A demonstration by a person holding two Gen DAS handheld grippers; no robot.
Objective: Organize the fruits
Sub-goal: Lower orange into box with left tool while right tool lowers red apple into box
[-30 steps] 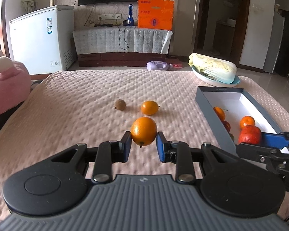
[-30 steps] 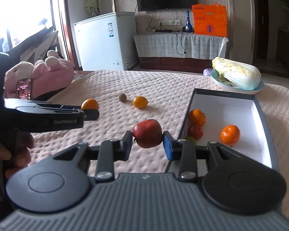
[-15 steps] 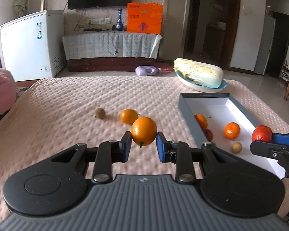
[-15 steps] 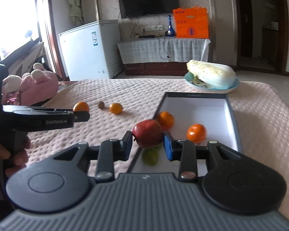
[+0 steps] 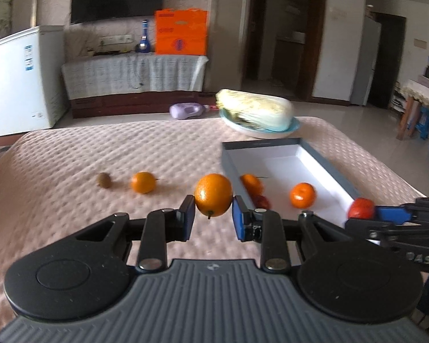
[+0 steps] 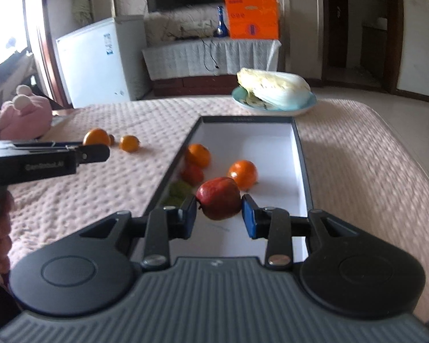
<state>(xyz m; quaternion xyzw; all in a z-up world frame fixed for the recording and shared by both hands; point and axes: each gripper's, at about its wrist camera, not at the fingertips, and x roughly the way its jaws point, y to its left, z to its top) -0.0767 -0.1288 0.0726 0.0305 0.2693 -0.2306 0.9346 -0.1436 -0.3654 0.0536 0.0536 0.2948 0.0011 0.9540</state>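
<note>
My left gripper [image 5: 211,218] is shut on an orange [image 5: 213,195], held above the pink bedspread left of the grey box [image 5: 323,157]. My right gripper [image 6: 219,214] is shut on a red apple [image 6: 218,201], held over the near part of the box [image 6: 299,148]. In the box lie two oranges [image 6: 243,173] [image 6: 198,154], a red fruit [image 6: 192,173] and a green fruit [image 6: 178,191]. A loose orange [image 5: 143,182] and a small brown fruit [image 5: 103,179] lie on the bedspread. The right gripper also shows in the left wrist view [image 5: 366,214], the left gripper in the right wrist view [image 6: 95,150].
A cabbage on a blue plate [image 5: 254,113] sits beyond the box. A pink plush toy [image 6: 23,114] lies at the bed's left edge. A white freezer [image 5: 23,77] and a cloth-covered TV bench [image 5: 134,77] stand behind the bed.
Both grippers have swung right with their fruits. The right gripper now holds the apple over the box interior instead of its left edge. The left gripper's orange has come closer to the box.
</note>
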